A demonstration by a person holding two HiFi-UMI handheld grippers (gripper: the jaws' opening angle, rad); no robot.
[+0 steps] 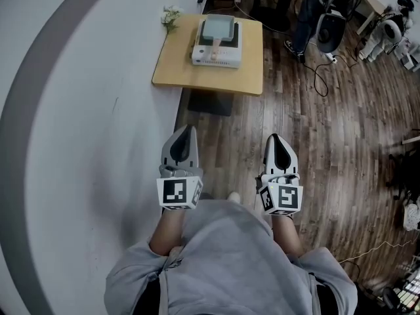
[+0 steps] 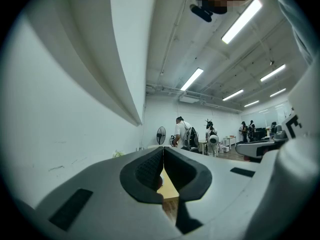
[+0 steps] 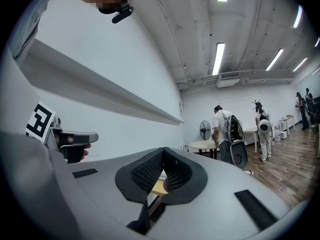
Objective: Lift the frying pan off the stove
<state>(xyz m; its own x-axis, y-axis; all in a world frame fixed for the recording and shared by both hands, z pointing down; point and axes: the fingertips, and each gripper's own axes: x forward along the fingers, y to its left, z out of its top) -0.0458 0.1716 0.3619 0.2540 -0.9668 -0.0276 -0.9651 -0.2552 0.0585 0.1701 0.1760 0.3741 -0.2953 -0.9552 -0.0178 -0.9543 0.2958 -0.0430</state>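
Observation:
A square grey frying pan (image 1: 217, 29) rests on a white portable stove (image 1: 217, 52) on a small wooden table (image 1: 197, 71) ahead of me. Its pale handle (image 1: 214, 48) points toward me. My left gripper (image 1: 186, 132) and right gripper (image 1: 275, 139) hang side by side over the wood floor, well short of the table, both shut and empty. In the left gripper view the shut jaws' tips (image 2: 163, 149) leave only a sliver of table (image 2: 169, 185) showing. From the right gripper (image 3: 163, 149) view a strip of the table (image 3: 159, 186) shows too.
A white curved wall (image 1: 79, 110) runs along my left. A small plant (image 1: 170, 17) sits at the table's far left corner. Cables (image 1: 318, 77) trail on the floor to the right. People and equipment (image 1: 328, 12) stand beyond the table, with a fan (image 2: 160, 134) farther back.

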